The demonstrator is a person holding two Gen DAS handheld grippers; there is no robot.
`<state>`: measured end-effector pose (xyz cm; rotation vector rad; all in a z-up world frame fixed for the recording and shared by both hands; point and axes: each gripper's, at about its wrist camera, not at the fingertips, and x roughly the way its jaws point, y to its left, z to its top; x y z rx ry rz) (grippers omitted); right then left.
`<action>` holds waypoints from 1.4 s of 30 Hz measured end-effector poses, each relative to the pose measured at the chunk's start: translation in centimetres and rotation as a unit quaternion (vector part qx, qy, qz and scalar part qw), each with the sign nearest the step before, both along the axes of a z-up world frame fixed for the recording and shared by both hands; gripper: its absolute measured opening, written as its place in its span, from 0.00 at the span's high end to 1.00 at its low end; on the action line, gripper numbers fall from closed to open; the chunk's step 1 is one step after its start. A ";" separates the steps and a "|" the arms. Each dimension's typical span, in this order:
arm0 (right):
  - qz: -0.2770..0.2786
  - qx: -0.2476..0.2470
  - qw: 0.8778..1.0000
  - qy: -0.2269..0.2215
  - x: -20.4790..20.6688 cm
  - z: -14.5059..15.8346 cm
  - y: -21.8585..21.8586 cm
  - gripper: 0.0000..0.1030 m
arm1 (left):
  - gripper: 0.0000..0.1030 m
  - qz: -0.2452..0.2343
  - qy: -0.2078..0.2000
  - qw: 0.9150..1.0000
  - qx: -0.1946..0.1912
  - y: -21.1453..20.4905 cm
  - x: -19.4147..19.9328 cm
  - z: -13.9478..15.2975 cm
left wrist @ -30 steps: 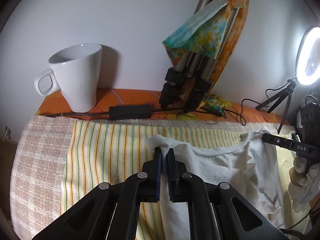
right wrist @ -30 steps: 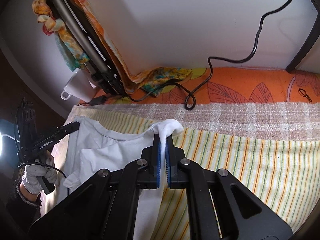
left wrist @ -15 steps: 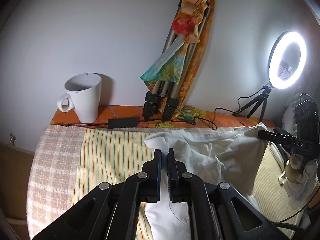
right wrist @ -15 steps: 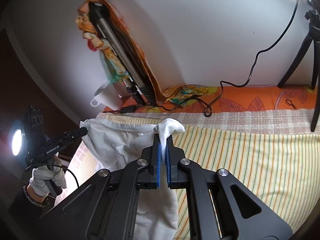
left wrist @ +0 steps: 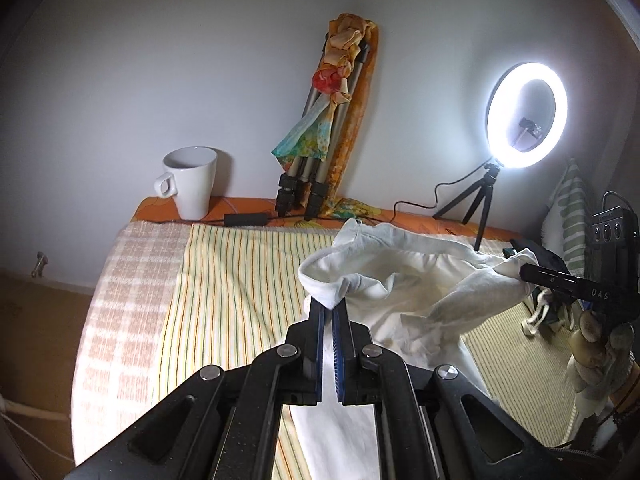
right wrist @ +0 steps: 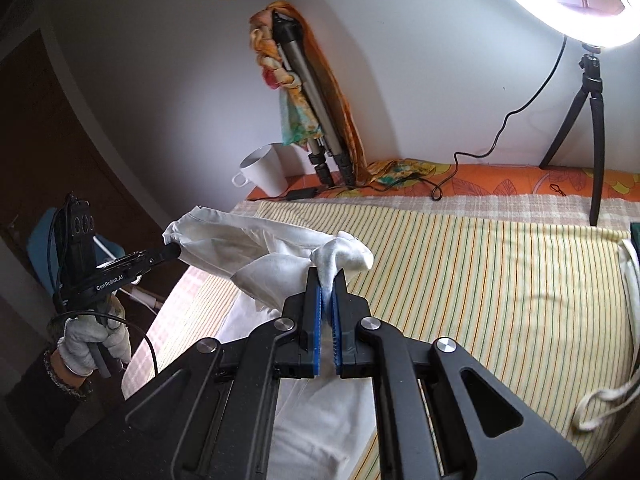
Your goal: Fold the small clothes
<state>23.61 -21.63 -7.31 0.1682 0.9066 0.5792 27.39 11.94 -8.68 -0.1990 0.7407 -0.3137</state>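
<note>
Garment (left wrist: 404, 280) pinched between both tongs.

white garment (left wrist: 404, 280); yellow striped cloth (left wrist: 240, 280); white mug (left wrist: 192, 182); orange sheet (right wrist: 500, 180)

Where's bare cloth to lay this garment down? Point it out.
Bare striped cloth lies right of the white garment, bordered by the ring-light tripod and a white drawstring. In the left view, more lies between the garment and the checked border. Crowded: the orange strip with mug, folded tripod, cables.
</note>
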 end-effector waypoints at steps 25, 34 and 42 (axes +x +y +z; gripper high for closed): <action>0.025 -0.084 0.995 -0.041 -17.5 -4.6 -1.9 0.86 | 0.66 0.041 0.094 0.993 -0.056 1.8 -13.4 -8.0; -0.092 0.106 0.981 0.132 -15.7 -7.3 -8.0 0.53 | 0.60 0.065 0.151 0.976 -0.140 2.3 -10.2 -10.3; -0.079 0.123 0.967 0.210 -15.2 -10.0 -6.5 0.53 | 0.87 0.050 0.154 0.981 -0.105 0.7 -10.2 -10.1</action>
